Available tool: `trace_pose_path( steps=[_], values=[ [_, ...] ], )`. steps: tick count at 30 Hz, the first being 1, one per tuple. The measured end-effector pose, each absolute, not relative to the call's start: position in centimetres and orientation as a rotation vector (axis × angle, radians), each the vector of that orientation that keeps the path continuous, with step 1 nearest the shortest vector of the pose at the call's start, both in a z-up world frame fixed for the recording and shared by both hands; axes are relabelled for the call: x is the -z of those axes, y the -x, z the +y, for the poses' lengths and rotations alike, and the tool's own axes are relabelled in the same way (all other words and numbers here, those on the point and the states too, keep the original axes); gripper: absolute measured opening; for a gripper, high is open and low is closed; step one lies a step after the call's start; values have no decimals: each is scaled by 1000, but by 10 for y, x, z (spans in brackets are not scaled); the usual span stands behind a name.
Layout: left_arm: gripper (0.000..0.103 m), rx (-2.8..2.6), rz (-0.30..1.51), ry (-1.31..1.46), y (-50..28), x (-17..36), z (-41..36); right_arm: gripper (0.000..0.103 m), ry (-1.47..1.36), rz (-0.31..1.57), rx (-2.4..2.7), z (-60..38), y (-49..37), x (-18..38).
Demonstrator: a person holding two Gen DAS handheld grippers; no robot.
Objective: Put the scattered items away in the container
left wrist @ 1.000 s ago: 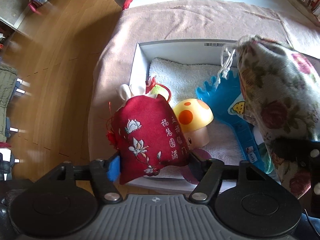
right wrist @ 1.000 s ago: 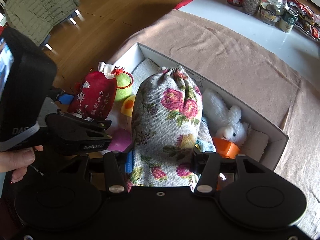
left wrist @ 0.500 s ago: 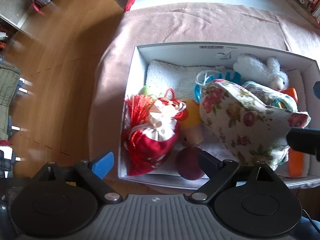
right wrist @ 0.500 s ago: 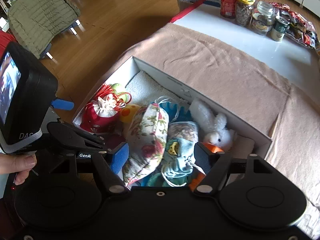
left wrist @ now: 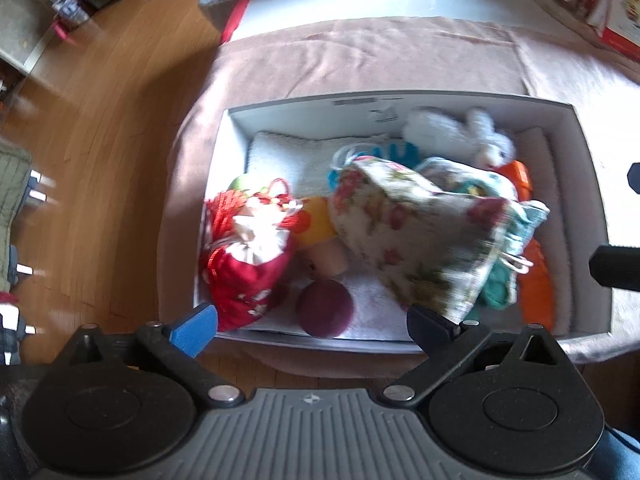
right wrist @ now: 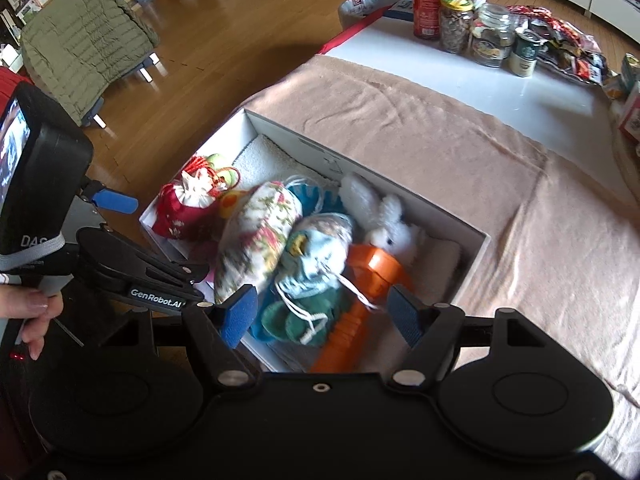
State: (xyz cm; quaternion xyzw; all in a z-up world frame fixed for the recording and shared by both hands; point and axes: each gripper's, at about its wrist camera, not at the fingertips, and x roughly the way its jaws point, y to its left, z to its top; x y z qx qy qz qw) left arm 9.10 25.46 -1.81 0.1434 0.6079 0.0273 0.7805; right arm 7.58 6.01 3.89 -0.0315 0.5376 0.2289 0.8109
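Note:
A white box (left wrist: 224, 184) on the cloth holds a red embroidered pouch (left wrist: 248, 276), a floral drawstring bag (left wrist: 412, 232), a mushroom toy (left wrist: 320, 232), a purple ball (left wrist: 325, 308), a white plush rabbit (left wrist: 460, 136) and an orange toy (left wrist: 536, 280). My left gripper (left wrist: 312, 328) hangs over the box's near edge with its jaws opening and nothing between them. My right gripper (right wrist: 322, 312) stands open above the near right part of the box (right wrist: 400, 184), clear of the floral bag (right wrist: 256, 240) and a light blue pouch (right wrist: 320, 248).
A beige cloth (right wrist: 440, 128) covers the table around the box. Jars and cans (right wrist: 456, 24) stand on the white tabletop beyond it. Wooden floor lies to the left, with a green jacket (right wrist: 84, 48) on a seat. A hand (right wrist: 36, 312) holds the left gripper's handle.
The left gripper let go of the red pouch and the right let go of the floral bag. Both now lie in the box. Both grippers opened and drew back and upward.

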Motion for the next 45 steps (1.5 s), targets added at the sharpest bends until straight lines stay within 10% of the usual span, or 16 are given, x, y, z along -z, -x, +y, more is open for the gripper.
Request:
trace_pose_path(
  steps=[45],
  values=[
    [102, -117, 1231, -138, -47, -21, 213, 70, 17, 1048, -484, -1, -18, -54]
  ],
)
